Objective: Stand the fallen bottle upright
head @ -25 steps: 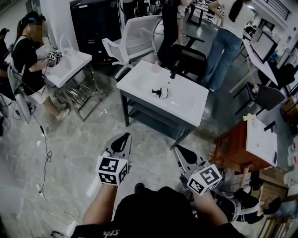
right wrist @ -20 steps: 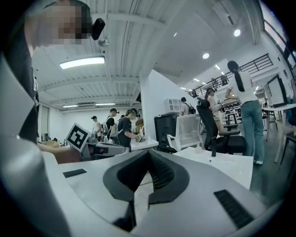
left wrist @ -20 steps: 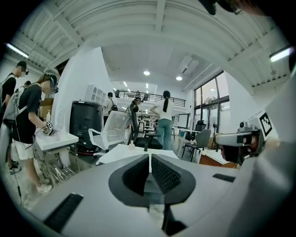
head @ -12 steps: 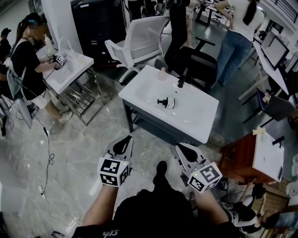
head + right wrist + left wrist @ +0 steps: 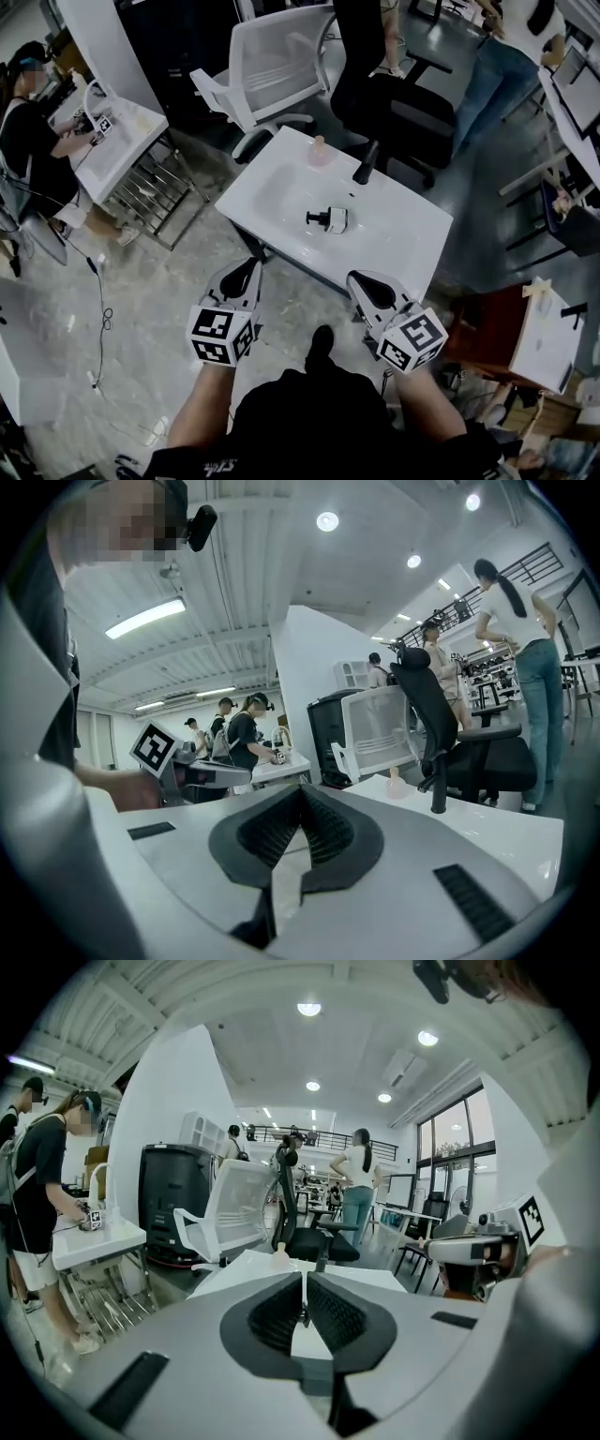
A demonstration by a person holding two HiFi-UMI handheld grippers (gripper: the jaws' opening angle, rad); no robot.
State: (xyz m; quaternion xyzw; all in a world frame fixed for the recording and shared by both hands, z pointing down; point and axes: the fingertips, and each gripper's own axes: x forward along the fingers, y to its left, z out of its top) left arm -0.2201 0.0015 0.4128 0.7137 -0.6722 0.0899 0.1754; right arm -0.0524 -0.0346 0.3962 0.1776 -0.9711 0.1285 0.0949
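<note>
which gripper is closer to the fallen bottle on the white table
Right. In the head view the right gripper is just off the near edge of the table, nearly in line with the fallen bottle; the left gripper is off to the bottle's left, farther away.

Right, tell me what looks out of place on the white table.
The small bottle lies on its side near the middle of the table instead of standing. The pinkish bottle by the faucet stands upright.

Fallen bottle (image 5: 328,219) too small for detail in head view; person (image 5: 25,141) cut off at left edge.
</note>
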